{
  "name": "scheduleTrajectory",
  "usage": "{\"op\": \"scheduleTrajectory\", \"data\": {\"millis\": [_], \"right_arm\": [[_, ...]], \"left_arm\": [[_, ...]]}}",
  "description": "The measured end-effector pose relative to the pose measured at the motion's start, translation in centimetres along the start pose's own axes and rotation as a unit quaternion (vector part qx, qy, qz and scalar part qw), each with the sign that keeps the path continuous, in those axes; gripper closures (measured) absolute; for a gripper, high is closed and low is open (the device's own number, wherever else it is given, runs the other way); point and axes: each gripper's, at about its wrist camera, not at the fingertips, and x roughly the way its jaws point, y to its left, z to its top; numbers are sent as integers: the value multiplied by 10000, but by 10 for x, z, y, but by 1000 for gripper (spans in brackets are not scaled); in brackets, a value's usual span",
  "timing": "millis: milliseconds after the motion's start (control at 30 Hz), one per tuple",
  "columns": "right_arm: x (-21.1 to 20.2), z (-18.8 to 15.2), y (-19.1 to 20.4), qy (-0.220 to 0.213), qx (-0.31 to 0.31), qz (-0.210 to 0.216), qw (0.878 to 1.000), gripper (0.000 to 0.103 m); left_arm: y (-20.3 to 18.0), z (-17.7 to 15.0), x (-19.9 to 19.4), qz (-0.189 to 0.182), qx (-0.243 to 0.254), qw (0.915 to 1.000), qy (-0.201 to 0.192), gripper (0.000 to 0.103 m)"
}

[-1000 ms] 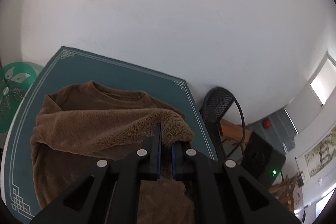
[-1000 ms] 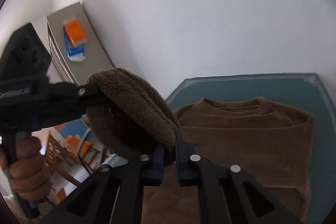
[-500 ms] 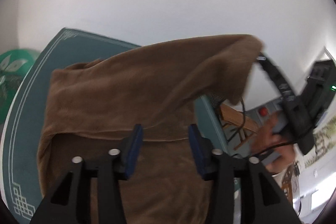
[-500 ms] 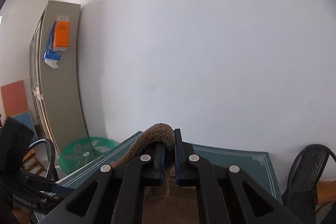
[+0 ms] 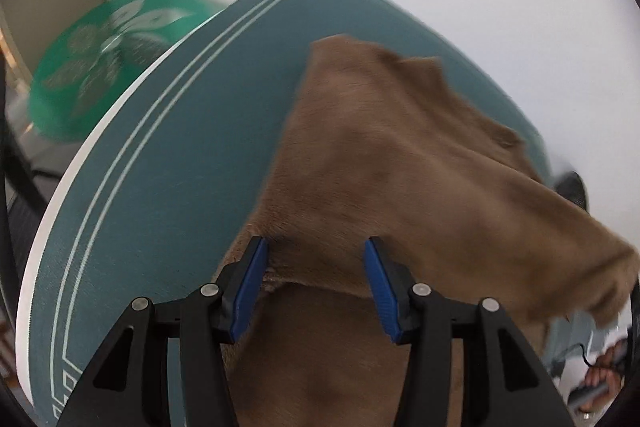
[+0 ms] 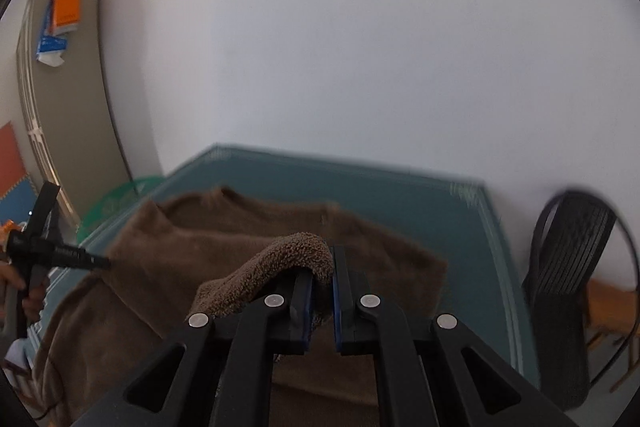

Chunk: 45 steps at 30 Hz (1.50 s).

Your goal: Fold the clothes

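A brown fleece sweater (image 5: 400,167) lies on the teal table mat (image 5: 168,187), one part of it lifted and stretched toward the right. My left gripper (image 5: 314,279) is open just above the fabric, its blue pads on either side of a fold edge with nothing pinched. In the right wrist view the sweater (image 6: 200,255) spreads over the mat (image 6: 400,199), neckline toward the wall. My right gripper (image 6: 322,287) is shut on a fluffy sweater edge (image 6: 280,263) that drapes over its left finger. The left gripper (image 6: 60,251) and the hand holding it show at the far left.
A green patterned basin (image 5: 100,59) sits beyond the table's left edge. A black mesh chair (image 6: 568,267) stands right of the table, and a grey cabinet (image 6: 68,87) lines the wall at left. A white wall backs the table.
My left gripper let go of the sweater edge and opened, then dropped toward the left part of the garment. The right gripper kept its hold and swung the lifted edge over the sweater.
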Motion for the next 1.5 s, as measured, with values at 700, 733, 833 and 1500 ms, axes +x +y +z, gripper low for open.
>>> {"op": "scheduleTrajectory", "data": {"millis": [700,733,833,1500], "right_arm": [[28,-71,-64,1129,740,287,9904,40],[28,-71,-63,1122,721,328,9905,40],[28,-71,-59,1109,675,418,9907,40],[-1,-87,-117,729,2420,1357,9580,40]], "left_arm": [[18,14,8,-19,-3,9999,136,43],[18,17,6,-42,-13,9999,94,43],[11,31,-4,-175,58,9998,-100,42],[-20,87,65,-159,165,9995,212,31]]}}
